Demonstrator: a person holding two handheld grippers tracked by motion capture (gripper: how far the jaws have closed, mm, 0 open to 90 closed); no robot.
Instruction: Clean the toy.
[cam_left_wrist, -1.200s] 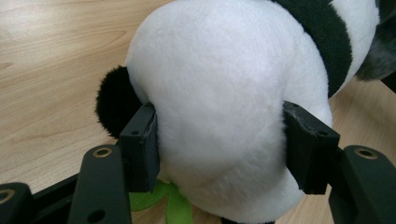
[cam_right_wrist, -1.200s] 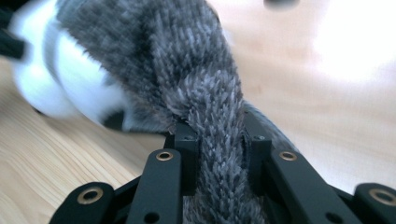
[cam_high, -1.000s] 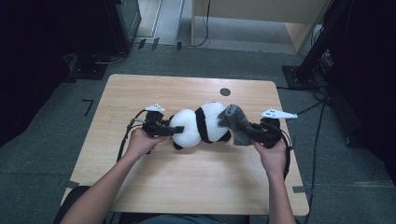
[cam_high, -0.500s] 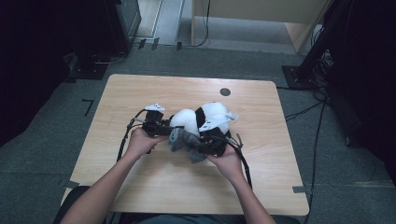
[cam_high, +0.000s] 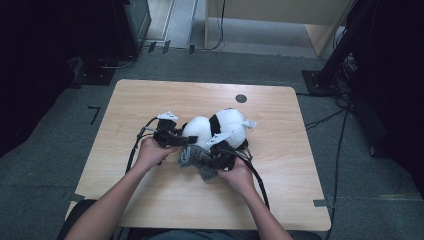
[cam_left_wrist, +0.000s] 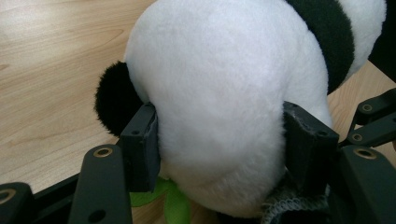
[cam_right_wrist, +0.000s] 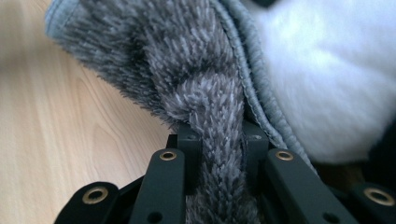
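A black-and-white panda plush lies on the wooden table. My left gripper comes from the left, its jaws pressed into the plush's white rounded end; the left gripper pads dent the fur on both sides. A green scrap peeks out under the plush. My right gripper sits at the plush's near side, shut on a grey fuzzy cloth. In the right gripper view a fold of the cloth is pinched in the right gripper, with white plush just beside it.
A small black round mark sits near the table's far edge. Black cables trail from both grippers over the tabletop toward the person. Dark equipment stands and floor cables surround the table.
My right hand has carried the grey cloth from the plush's right end leftward and nearer the person, to the plush's near side close to the left gripper. The left gripper has stayed put.
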